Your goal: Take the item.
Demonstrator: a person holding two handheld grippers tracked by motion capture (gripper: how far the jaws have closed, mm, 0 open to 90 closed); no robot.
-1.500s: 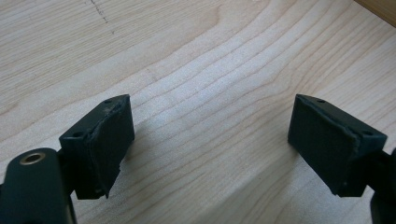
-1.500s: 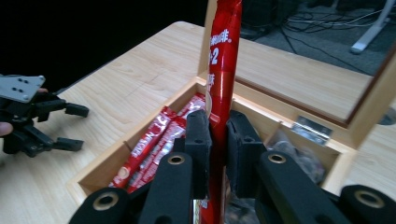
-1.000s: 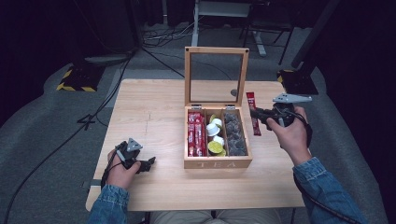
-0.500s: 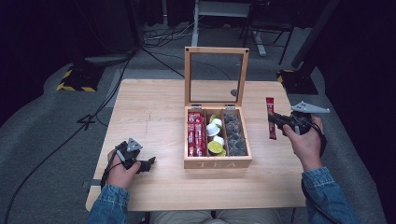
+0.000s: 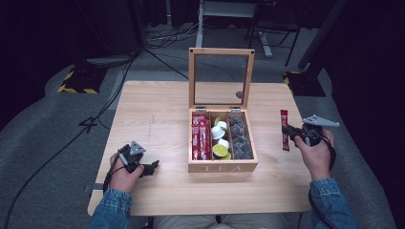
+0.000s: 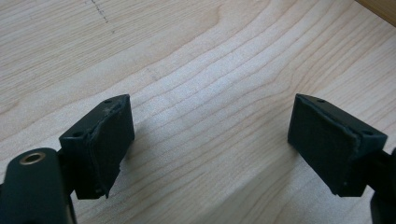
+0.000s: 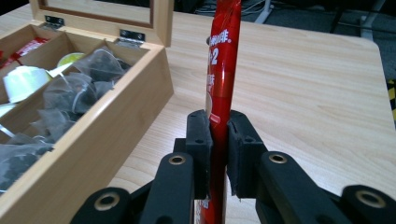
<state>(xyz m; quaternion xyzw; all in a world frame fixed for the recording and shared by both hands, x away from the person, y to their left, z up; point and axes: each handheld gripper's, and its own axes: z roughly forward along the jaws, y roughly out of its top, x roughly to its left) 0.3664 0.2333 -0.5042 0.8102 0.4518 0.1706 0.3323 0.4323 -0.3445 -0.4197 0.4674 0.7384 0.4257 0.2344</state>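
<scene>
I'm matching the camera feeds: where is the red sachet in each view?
High view: red sachet right of the tea box, in the right gripper.
Right gripper view: centre, upright, clamped.
Left gripper view: bare tabletop and open fingers.
Shared landmark: tea box.

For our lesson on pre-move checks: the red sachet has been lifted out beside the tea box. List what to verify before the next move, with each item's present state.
1. Right gripper jaws clamp the long red foil sachet: ok.
2. Sachet clear of the wooden tea box: ok.
3. Box's glass-paned lid upright, open: ok.
4. Left gripper open, holding nothing, over bare pale wooden table: ok.
5. Where the sachet goes next: cannot tell.
</scene>
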